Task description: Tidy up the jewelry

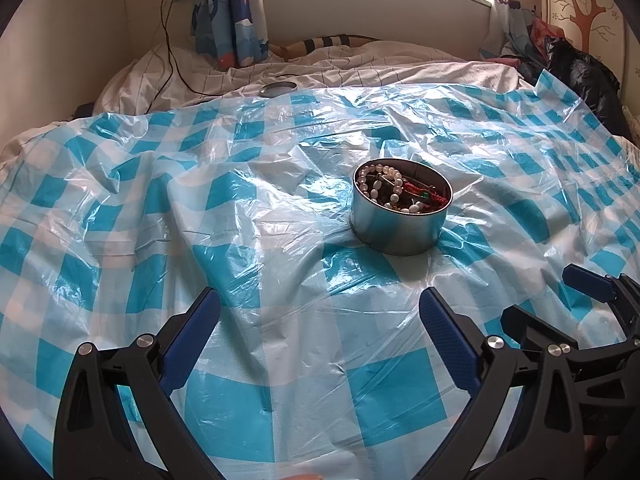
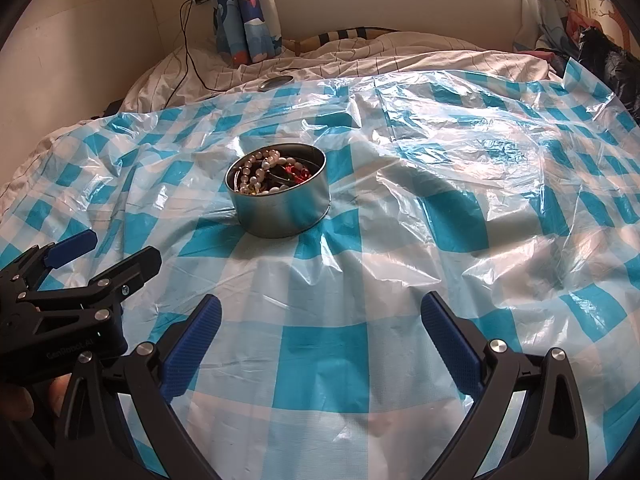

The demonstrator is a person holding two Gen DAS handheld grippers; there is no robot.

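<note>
left gripper: jaws spread wide, nothing held; blue pads seen low in the left wrist view, hovering over the sheet.
right gripper: jaws also spread wide, nothing held; hovering over the sheet, just beside the left gripper.
grippers, relative: held side by side, both pointed toward the head of the bed; each is caught at the edge of the other's view, right gripper low right in the left wrist view, left gripper low left in the right wrist view.
plastic sheet: blue-and-white check, crinkled, spread over the bed; no loose jewelry seen on it.
tin: round metal tin, upright, no lid on, resting on the sheet ahead of both grippers, apart from both.
key relation: tin lies ahead and a little right of the left gripper, ahead and a little left of the right gripper, so it sits roughly between the two lines of approach; neither gripper is clearly nearer.
long axis: none, tin is round; rim can be approached from any side.
jewelry: white bead string, red piece and dark pieces tangled inside the tin, filling it near the rim.
lid: shiny round lid, judged to belong to the tin, lying flat well beyond it at the far edge of the sheet.
bed: striped bedding beyond the sheet; curtain and window behind.
step, judged: jewelry appears gathered; fetching the lid and closing the tin is likely left.
</note>
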